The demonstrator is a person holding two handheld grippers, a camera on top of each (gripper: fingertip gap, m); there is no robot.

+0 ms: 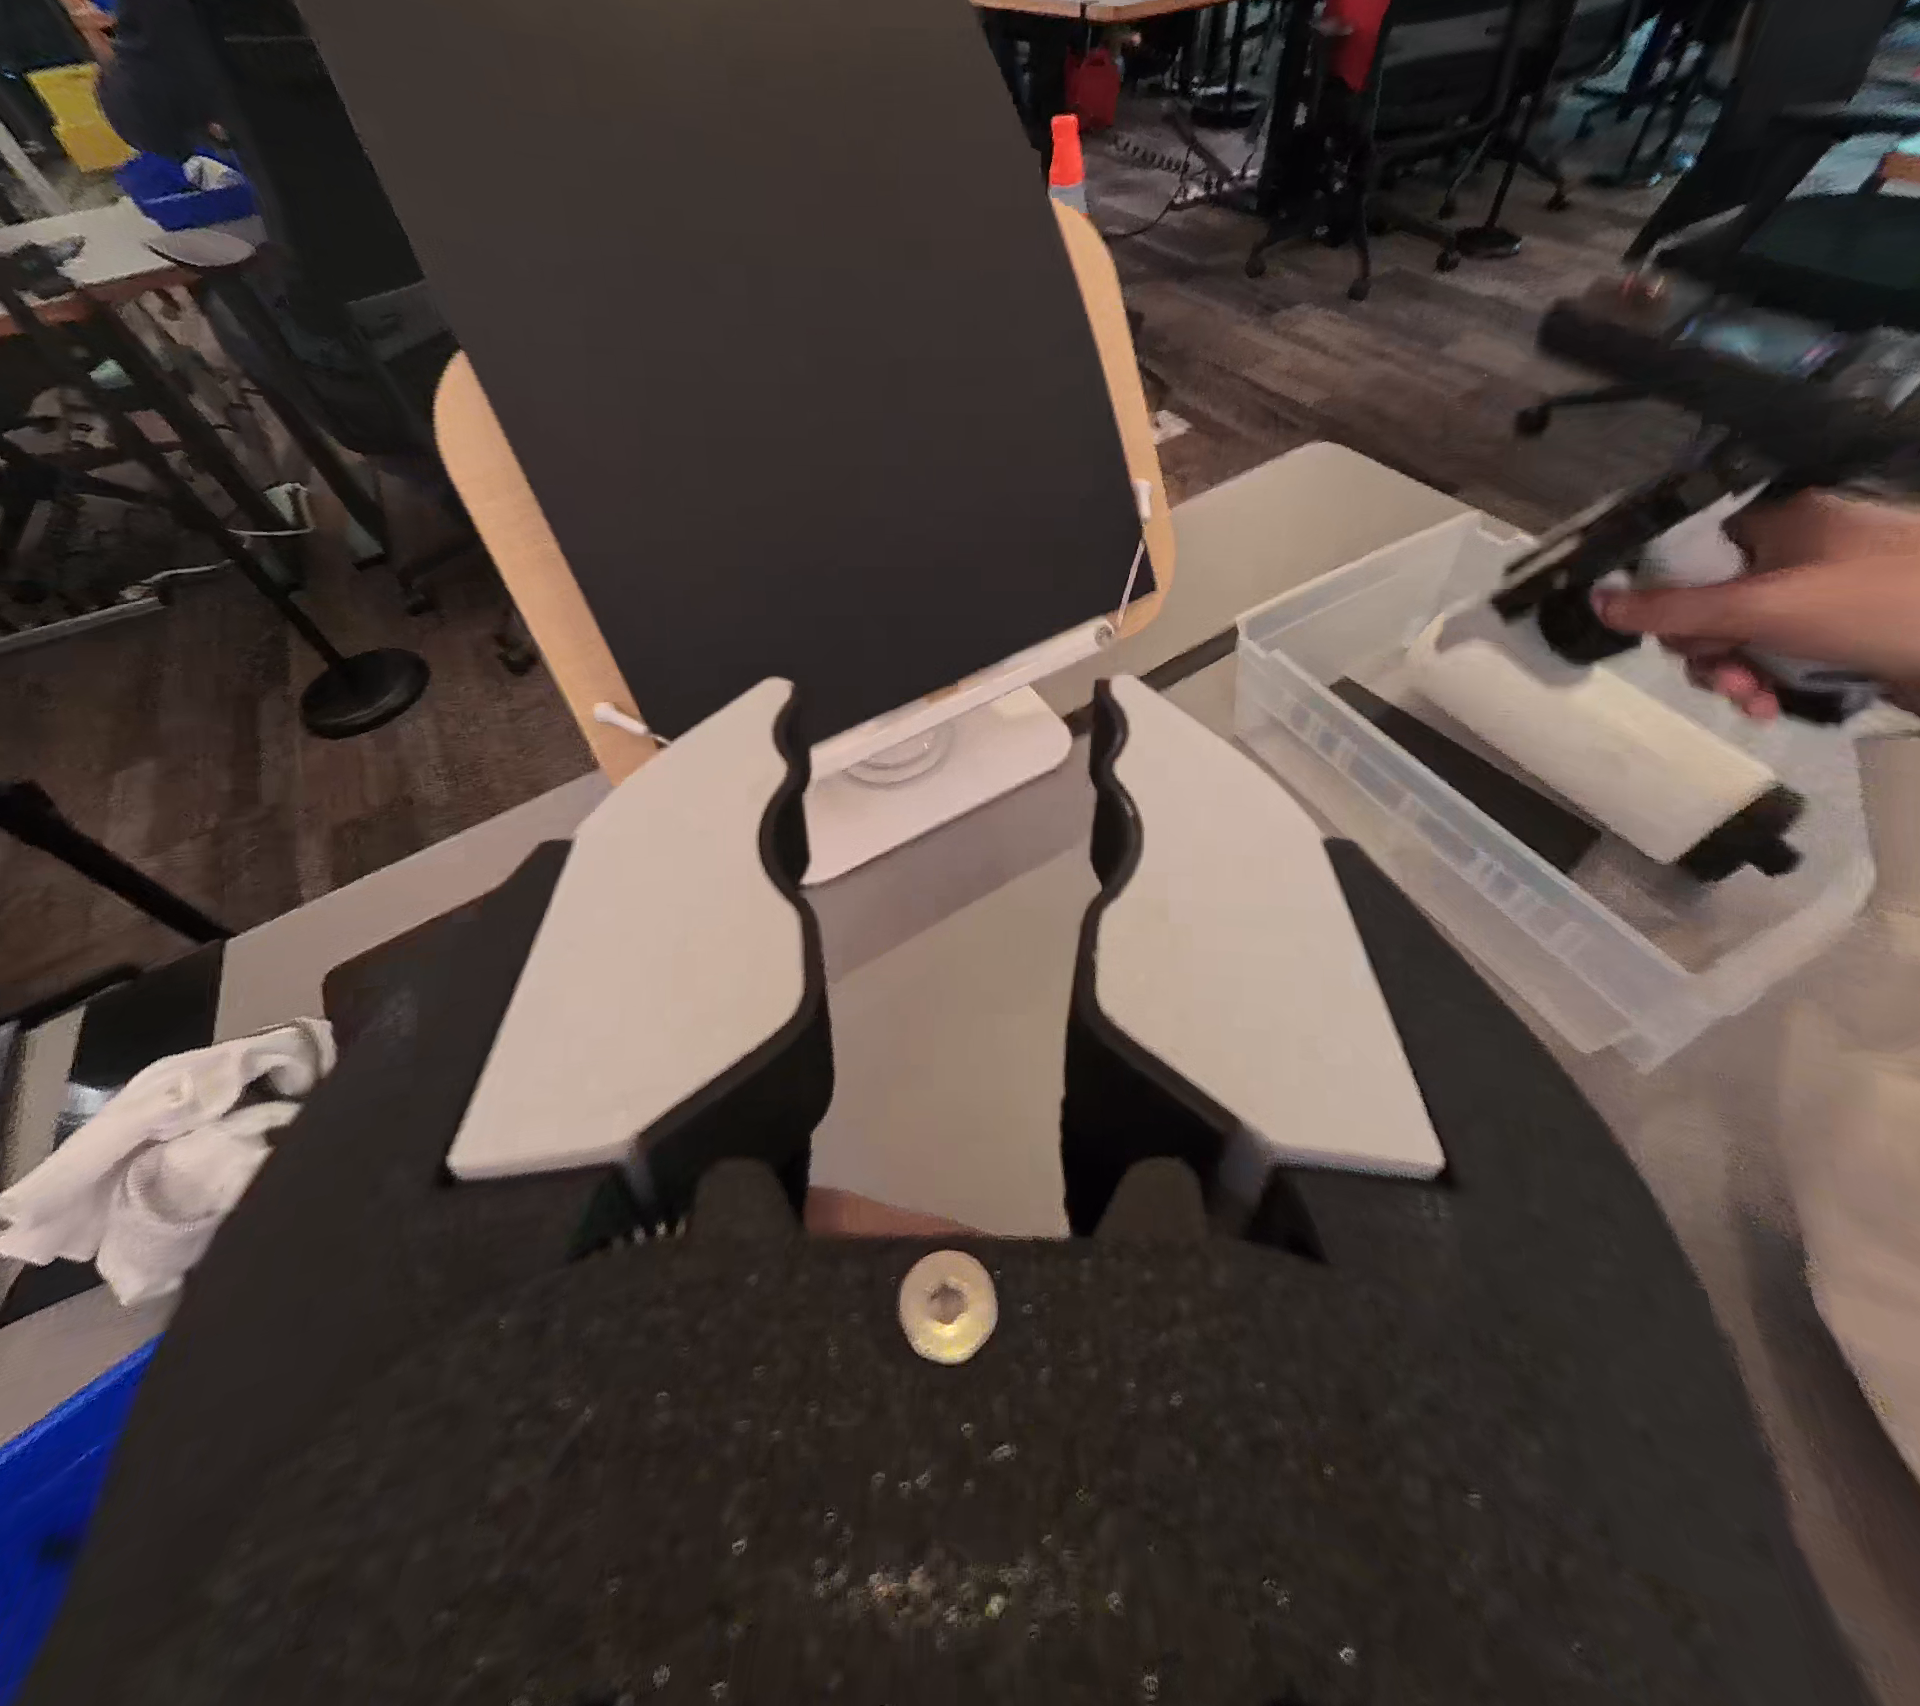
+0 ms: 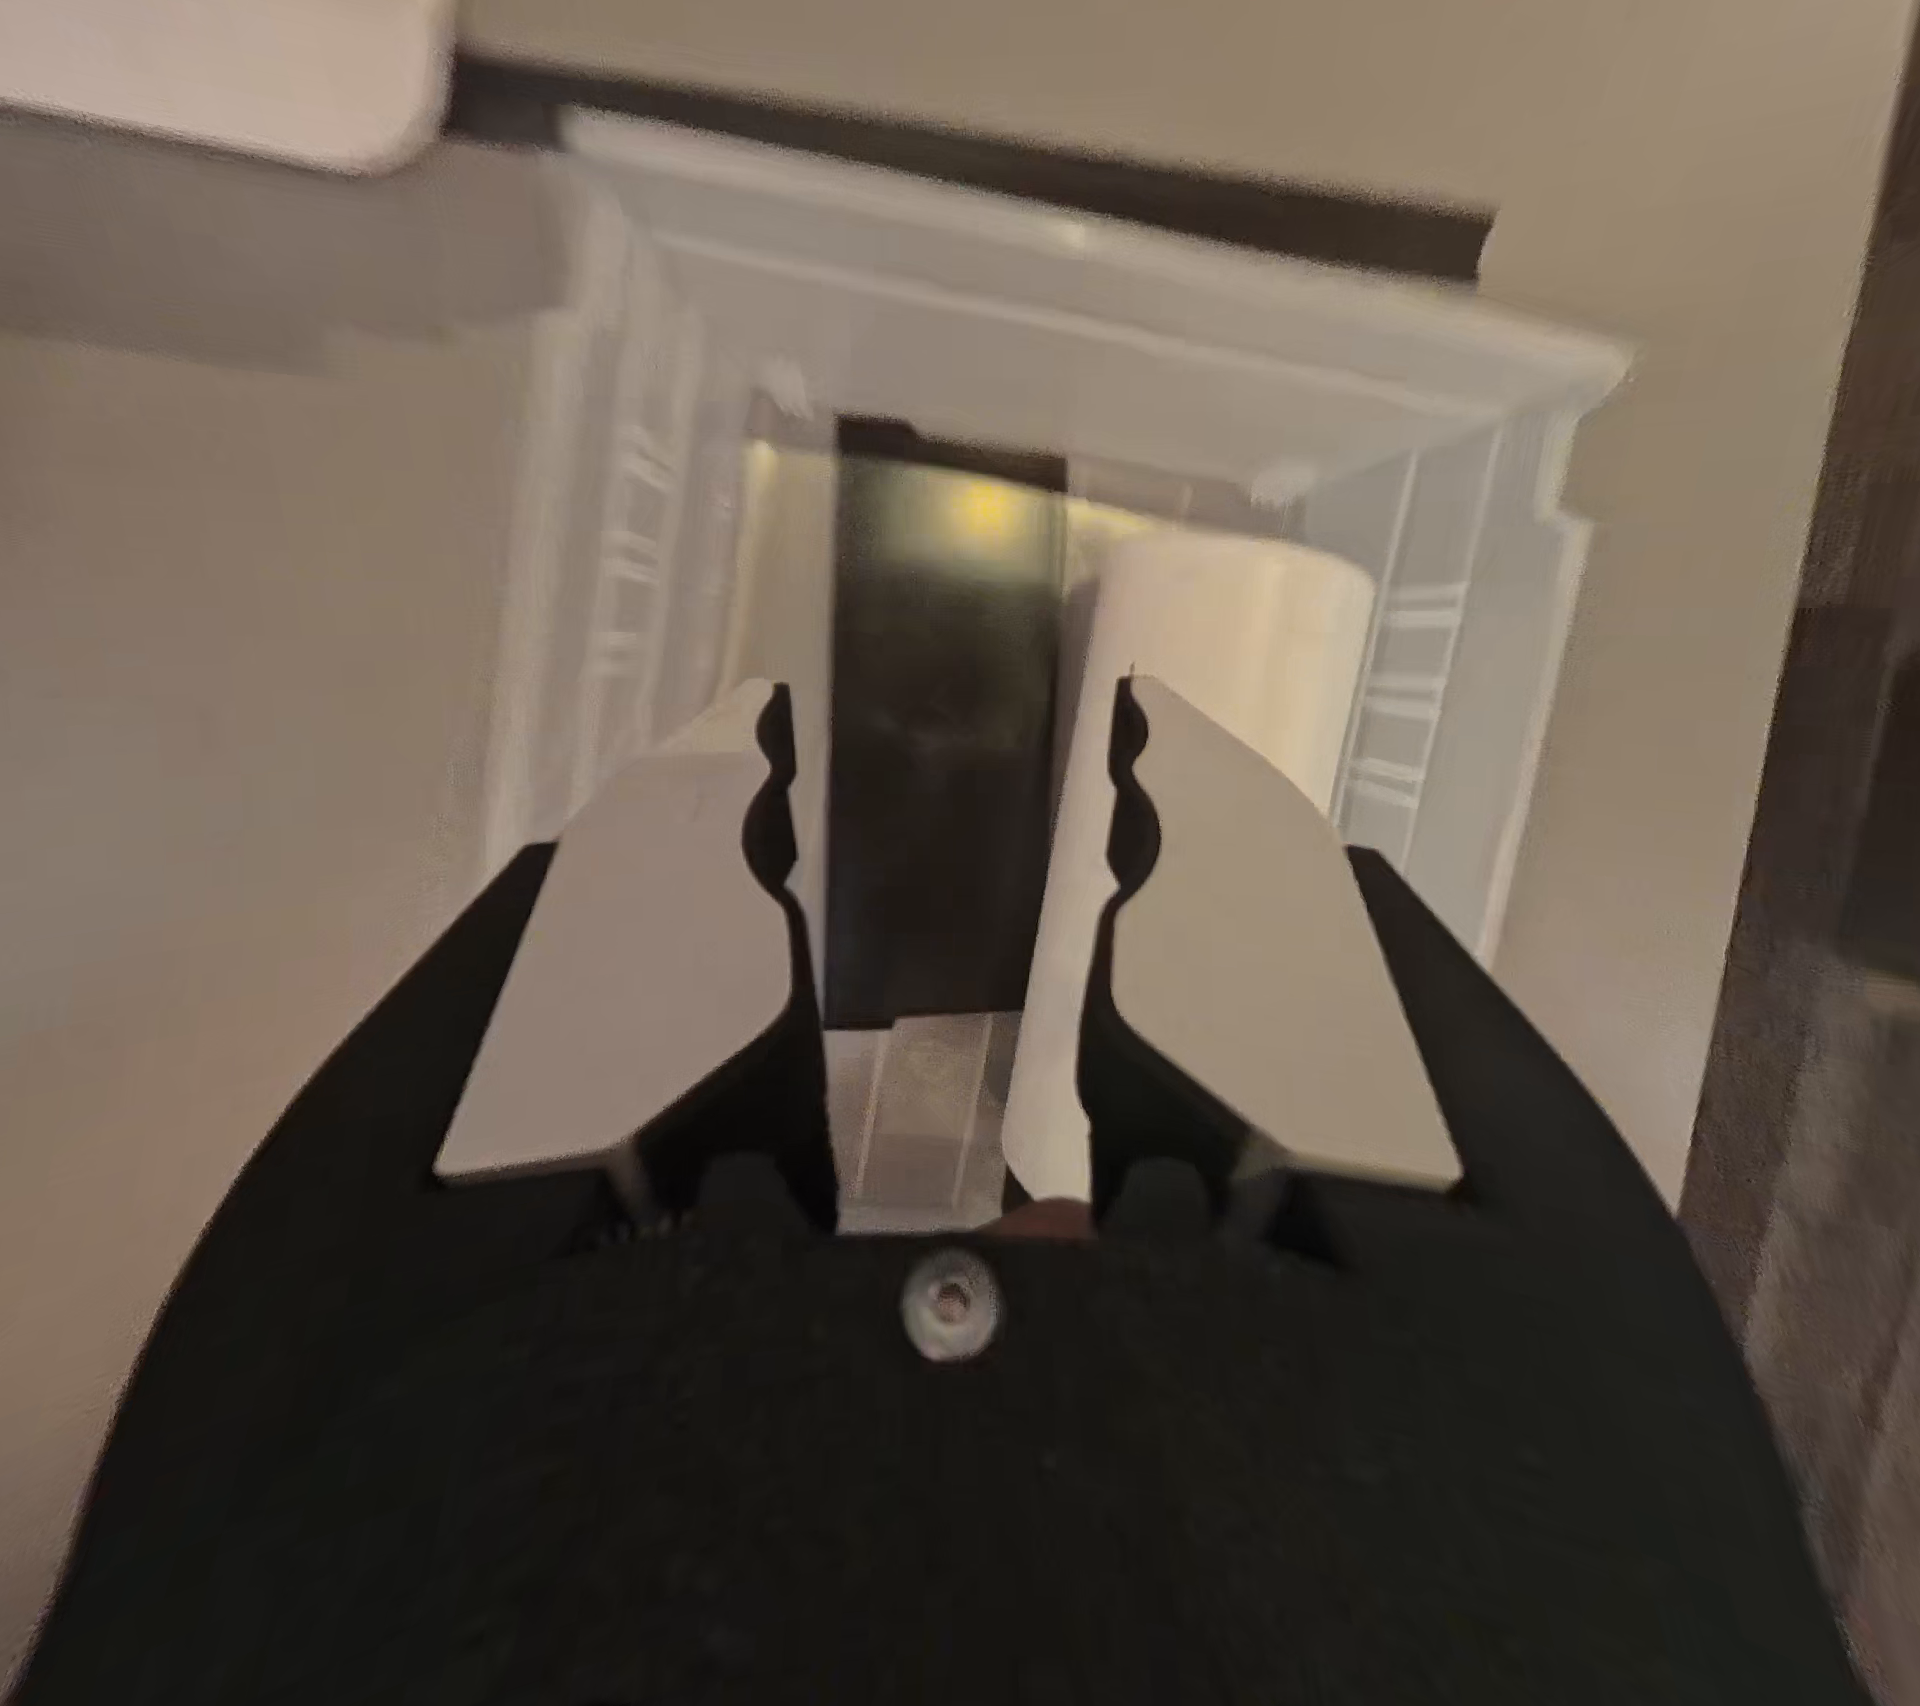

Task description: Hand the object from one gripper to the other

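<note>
Your left claw (image 1: 948, 809) hangs above the grey worktop (image 1: 940, 1064) with its two pale fingers (image 1: 665, 939) spread apart and nothing between them. Straight ahead of it stands a dark panel (image 1: 707, 233) on a white base (image 1: 935, 783), with a tan board (image 1: 530, 555) showing behind the panel's edges. A crumpled white cloth (image 1: 166, 1147) lies at the left edge of that view, beside a blue bin (image 1: 52, 1490).

To the right, a clear plastic tray (image 1: 1455, 898) sits on the worktop. In it lies the lint roller (image 1: 1600, 742), a white roll with a black end cap, next to a flat black strip (image 1: 1475, 783).

Your right claw (image 2: 951, 700) is poised over that tray (image 2: 1039, 306), pointing down into it, fingers (image 2: 1257, 939) parted and gripping nothing. From its own camera, the black strip (image 2: 940, 721) shows in the gap between the fingers, while the white roll (image 2: 1226, 648) lies just to the right, partly hidden behind the right finger. Whether that finger touches the roll cannot be told; the picture is blurred.

From the left wrist view, your hand (image 1: 1787, 617) grips the right claw's handle above the tray, itself blurred.
</note>
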